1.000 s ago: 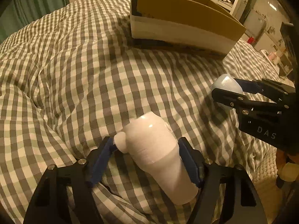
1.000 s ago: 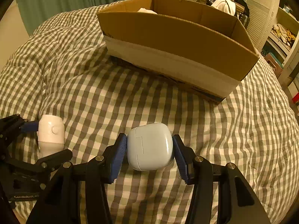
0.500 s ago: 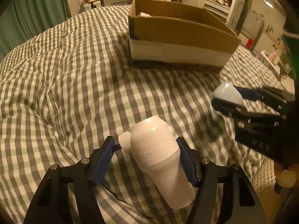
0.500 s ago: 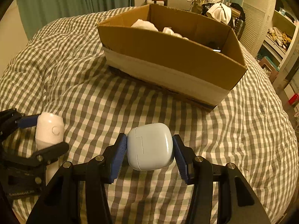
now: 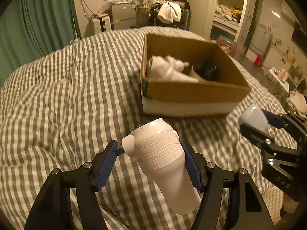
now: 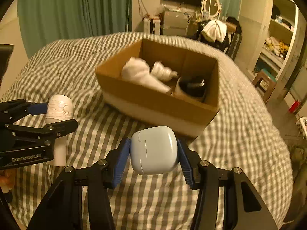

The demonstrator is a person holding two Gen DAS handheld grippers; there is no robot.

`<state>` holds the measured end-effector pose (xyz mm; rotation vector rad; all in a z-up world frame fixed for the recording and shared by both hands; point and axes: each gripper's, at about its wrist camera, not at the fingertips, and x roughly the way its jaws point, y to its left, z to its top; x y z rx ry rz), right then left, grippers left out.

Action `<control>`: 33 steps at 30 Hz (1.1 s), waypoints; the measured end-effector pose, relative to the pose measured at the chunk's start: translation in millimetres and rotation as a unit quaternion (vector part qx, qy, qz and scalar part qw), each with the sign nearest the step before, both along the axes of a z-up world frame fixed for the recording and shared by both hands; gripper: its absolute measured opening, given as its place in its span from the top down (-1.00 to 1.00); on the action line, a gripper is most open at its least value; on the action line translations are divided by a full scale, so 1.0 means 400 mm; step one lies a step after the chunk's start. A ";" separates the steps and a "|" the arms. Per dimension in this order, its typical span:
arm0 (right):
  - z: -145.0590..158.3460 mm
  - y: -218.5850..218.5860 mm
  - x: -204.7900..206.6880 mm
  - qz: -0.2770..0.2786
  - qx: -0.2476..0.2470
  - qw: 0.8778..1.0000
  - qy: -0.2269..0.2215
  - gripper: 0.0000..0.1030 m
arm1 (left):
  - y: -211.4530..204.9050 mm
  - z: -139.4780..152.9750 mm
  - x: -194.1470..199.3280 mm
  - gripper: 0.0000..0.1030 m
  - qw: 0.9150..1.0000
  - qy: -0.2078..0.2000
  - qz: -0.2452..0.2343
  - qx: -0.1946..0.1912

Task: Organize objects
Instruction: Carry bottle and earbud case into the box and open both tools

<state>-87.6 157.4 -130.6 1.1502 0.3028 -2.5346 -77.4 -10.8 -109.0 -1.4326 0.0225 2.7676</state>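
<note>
Left hand-held gripper (image 5: pixel 149 160): pinching a white ribbed handheld device (image 5: pixel 163 163), raised above the checked bed cover (image 5: pixel 67 105).
Right hand-held gripper (image 6: pixel 153 153): pinching a pale blue earbud case (image 6: pixel 154 149).
Cardboard box (image 6: pixel 153 101): ahead on the bed, holding white items and a dark object.

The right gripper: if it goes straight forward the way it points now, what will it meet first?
Probably the near wall of the cardboard box. The right gripper, shut on the pale blue case, points at that wall over the checked bedspread. Depth is unclear, so it might pass above the rim.
</note>
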 end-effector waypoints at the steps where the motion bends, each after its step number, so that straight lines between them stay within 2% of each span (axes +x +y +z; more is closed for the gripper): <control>1: 0.019 0.005 -0.003 -0.002 0.001 1.000 0.009 0.03 | 0.001 0.008 -0.004 -0.33 1.000 0.005 0.002 -0.001; 10: 0.146 0.064 -0.044 -0.029 -0.019 0.998 0.059 0.03 | 0.009 0.109 -0.066 -0.33 0.999 0.046 0.006 -0.007; 15: 0.216 0.074 -0.070 -0.031 -0.027 0.995 0.091 0.03 | 0.011 0.165 -0.115 -0.33 0.998 0.055 0.001 0.016; 22: 0.300 0.075 -0.113 -0.035 -0.032 0.991 0.122 0.03 | 0.046 0.240 -0.200 -0.33 0.995 0.094 0.003 0.013; 29: 0.345 0.048 -0.177 -0.031 -0.031 0.992 0.122 0.03 | 0.049 0.292 -0.333 -0.33 0.995 0.090 0.027 0.042; 31: 0.362 0.047 -0.211 -0.040 -0.033 0.991 0.119 0.03 | 0.052 0.298 -0.373 -0.33 0.995 0.091 0.033 0.038; 33: 0.373 0.046 -0.238 -0.045 -0.033 0.992 0.115 0.03 | 0.059 0.294 -0.410 -0.33 0.995 0.089 0.033 0.017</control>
